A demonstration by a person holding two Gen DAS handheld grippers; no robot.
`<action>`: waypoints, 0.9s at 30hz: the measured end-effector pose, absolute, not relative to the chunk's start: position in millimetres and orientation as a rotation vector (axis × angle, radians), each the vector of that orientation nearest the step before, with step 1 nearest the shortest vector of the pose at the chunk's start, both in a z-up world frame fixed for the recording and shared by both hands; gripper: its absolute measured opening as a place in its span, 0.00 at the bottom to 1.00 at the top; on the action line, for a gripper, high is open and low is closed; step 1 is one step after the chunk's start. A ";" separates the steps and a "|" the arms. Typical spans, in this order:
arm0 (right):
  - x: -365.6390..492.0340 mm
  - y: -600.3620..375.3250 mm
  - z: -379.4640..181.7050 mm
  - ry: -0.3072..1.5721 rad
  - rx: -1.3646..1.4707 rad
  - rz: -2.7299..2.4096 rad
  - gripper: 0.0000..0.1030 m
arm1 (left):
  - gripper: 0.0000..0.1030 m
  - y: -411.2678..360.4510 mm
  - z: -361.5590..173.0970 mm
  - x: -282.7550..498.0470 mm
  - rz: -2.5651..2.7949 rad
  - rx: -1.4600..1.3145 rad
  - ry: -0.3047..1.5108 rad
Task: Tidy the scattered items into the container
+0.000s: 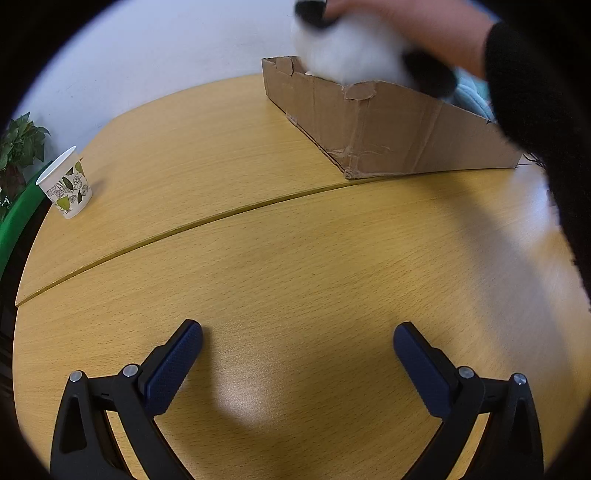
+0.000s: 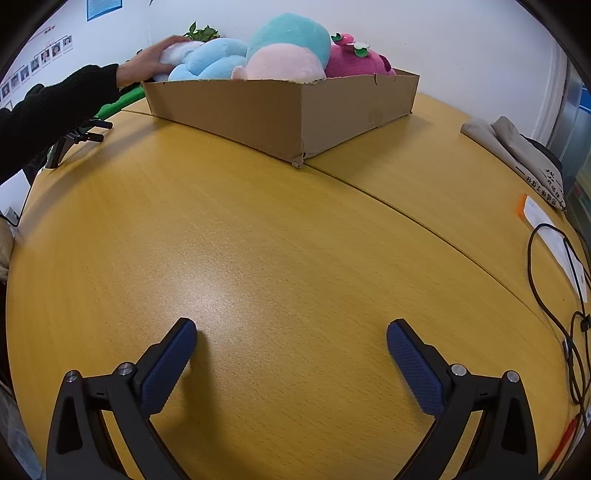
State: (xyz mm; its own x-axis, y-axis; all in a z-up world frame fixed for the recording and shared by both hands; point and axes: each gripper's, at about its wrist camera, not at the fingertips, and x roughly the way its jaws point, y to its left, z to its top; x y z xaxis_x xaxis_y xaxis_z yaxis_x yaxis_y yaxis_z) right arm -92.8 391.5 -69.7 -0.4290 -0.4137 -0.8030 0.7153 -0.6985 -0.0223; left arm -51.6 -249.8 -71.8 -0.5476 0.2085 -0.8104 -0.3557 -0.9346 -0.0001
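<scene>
A shallow cardboard box (image 1: 373,133) stands at the far side of the wooden table; it also shows in the right wrist view (image 2: 258,110). It holds plush toys: a light blue one (image 2: 210,59), a teal and pink one (image 2: 288,51) and a magenta one (image 2: 358,61). A bare hand (image 1: 424,26) in a black sleeve holds a blurred white and black plush (image 1: 351,51) over the box's near wall. My left gripper (image 1: 297,339) is open and empty over bare table. My right gripper (image 2: 291,338) is open and empty too, well short of the box.
A leaf-patterned paper cup (image 1: 66,182) stands at the table's left edge, beside a green plant (image 1: 22,144). At the right edge lie a folded beige cloth bag (image 2: 517,155), papers (image 2: 554,236) and a black cable (image 2: 554,295). A black stand (image 2: 77,138) sits left.
</scene>
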 end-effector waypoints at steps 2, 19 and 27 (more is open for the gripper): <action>-92.7 391.5 -69.6 0.478 1.067 -2.145 1.00 | 1.00 -250.8 -72.4 -51.7 2.501 -1.277 0.235; -95.1 391.2 -68.5 0.475 1.067 -2.141 1.00 | 1.00 -257.6 -75.2 -55.8 2.499 -1.275 0.235; -94.9 391.3 -68.4 0.475 1.067 -2.140 1.00 | 1.00 -257.7 -75.9 -55.9 2.499 -1.274 0.235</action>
